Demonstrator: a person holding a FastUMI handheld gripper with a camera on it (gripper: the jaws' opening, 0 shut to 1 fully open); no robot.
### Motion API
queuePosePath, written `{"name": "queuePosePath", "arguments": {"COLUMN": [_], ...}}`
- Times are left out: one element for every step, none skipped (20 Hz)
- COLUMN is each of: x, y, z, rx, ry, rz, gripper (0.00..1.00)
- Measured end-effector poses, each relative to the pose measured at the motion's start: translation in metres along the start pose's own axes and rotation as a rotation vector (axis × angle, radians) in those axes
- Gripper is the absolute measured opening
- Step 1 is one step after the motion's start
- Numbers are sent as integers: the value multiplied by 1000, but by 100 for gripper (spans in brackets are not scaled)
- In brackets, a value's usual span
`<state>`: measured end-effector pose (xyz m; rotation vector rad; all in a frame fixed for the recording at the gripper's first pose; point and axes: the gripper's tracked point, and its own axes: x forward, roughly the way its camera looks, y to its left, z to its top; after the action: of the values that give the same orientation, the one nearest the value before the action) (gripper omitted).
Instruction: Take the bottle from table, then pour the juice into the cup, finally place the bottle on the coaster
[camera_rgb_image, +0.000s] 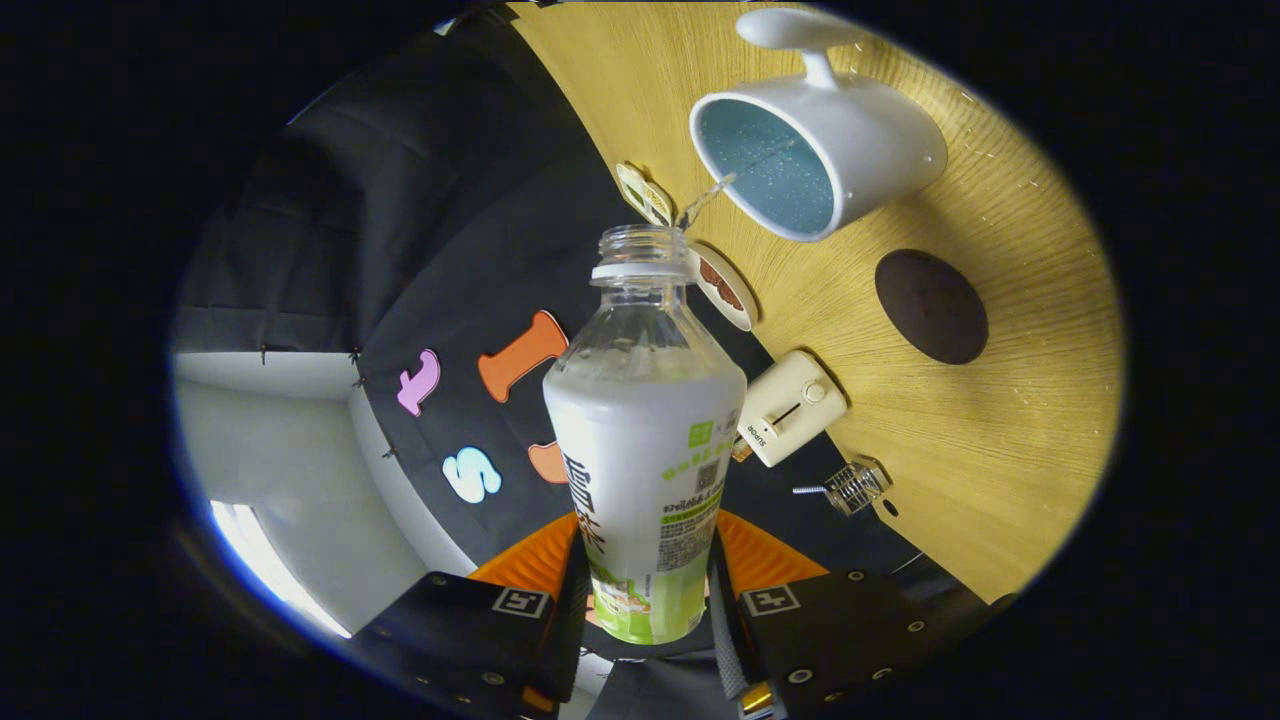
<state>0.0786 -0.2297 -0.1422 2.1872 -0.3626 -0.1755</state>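
Observation:
My gripper (645, 590) is shut on a clear plastic bottle (645, 440) with a white and green label, both fingers pressing on its lower body. The bottle has no cap and is tipped over sideways relative to the table, its open mouth (640, 240) toward the white cup. A thin stream of liquid (715, 192) runs from the mouth into the white cup (815, 150), whose inside is blue and speckled. The cup stands on the wooden table (980, 420), handle on its far side. A dark round coaster (930, 305) lies on the table beside the cup.
A small white toaster-like appliance (790, 408) stands by the table's edge, near a little wire rack (852, 487). Two round plates (722, 285) lean at the table's back edge close to the bottle's mouth. Black cloth wall lies behind.

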Motion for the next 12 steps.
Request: {"name": "queuePosePath", "arguments": {"x": [1, -1, -1, 1, 0, 0, 0, -1, 0, -2, -2, -2], "y": [1, 4, 6, 7, 10, 10, 10, 12, 14, 15, 17, 17], "z": [1, 0, 0, 1, 3, 6, 8, 8, 10, 11, 12, 14], "rx": [8, 16, 27, 37, 47, 58, 71, 85, 96, 105, 114, 122], "ry": [-1, -1, -2, -5, -8, -13, -17, -22, -24, -28, -30, -34], "rz": [7, 14, 20, 25, 31, 35, 43, 46, 54, 58, 64, 67], "gripper": [55, 55, 55, 55, 55, 55, 55, 56, 55, 55, 55, 55]}}
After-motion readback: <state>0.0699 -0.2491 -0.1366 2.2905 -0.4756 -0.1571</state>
